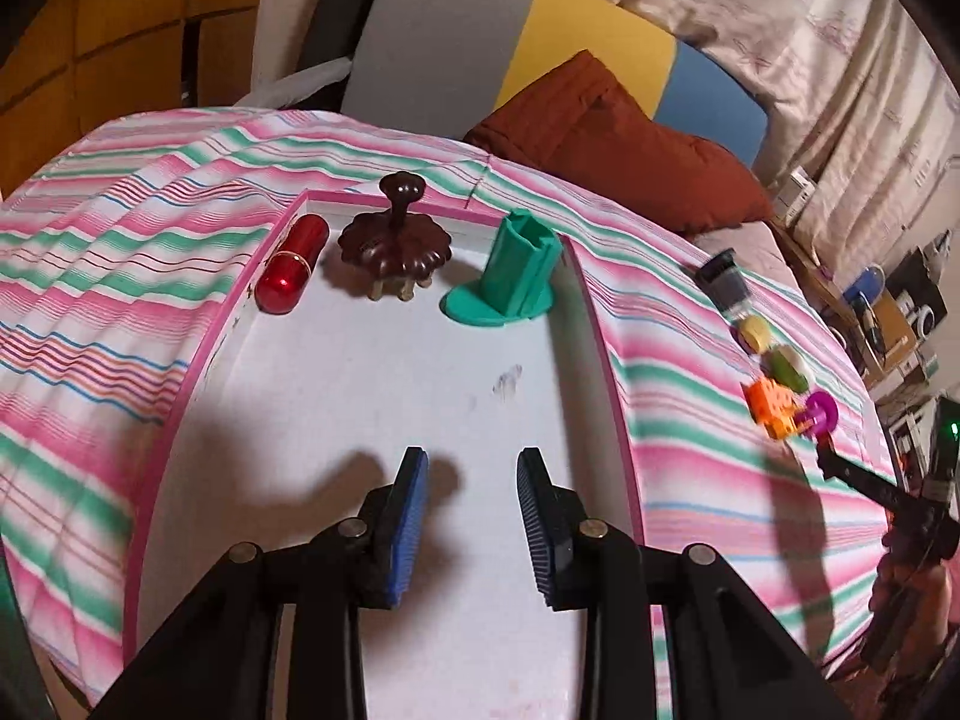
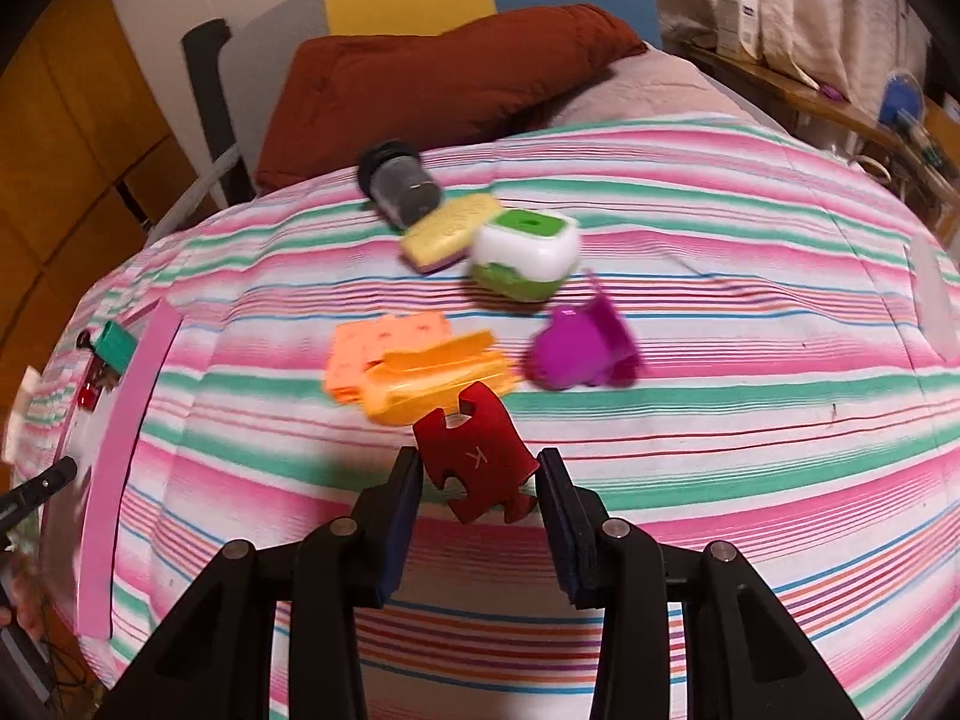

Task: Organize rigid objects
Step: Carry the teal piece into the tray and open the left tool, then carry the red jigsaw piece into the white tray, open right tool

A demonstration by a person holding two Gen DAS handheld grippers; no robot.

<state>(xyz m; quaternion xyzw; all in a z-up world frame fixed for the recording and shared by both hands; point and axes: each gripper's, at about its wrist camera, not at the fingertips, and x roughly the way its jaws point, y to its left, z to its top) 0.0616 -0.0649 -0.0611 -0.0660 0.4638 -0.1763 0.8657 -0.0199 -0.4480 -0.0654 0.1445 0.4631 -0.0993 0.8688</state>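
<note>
A white tray with a pink rim [image 1: 594,324] lies on the striped cloth. At its far end are a red capsule [image 1: 292,264], a brown scalloped piece with a knob [image 1: 393,246] and a green stand [image 1: 516,273]. My left gripper [image 1: 473,462] hangs over the tray's bare floor, open, nothing between its fingers. My right gripper [image 2: 480,462] is shut on a red puzzle-shaped piece [image 2: 474,456], just above the cloth. Beyond it lie orange pieces [image 2: 414,369], a purple piece [image 2: 579,348], a white-and-green box [image 2: 525,255], a yellow block [image 2: 450,231] and a dark jar [image 2: 399,189].
The pink tray rim [image 2: 129,420] is at the far left in the right wrist view. A brown cushion [image 2: 444,78] lies behind the cloth. A cluttered shelf [image 1: 900,324] stands at the right. Striped cloth [image 2: 750,420] stretches right of the loose pieces.
</note>
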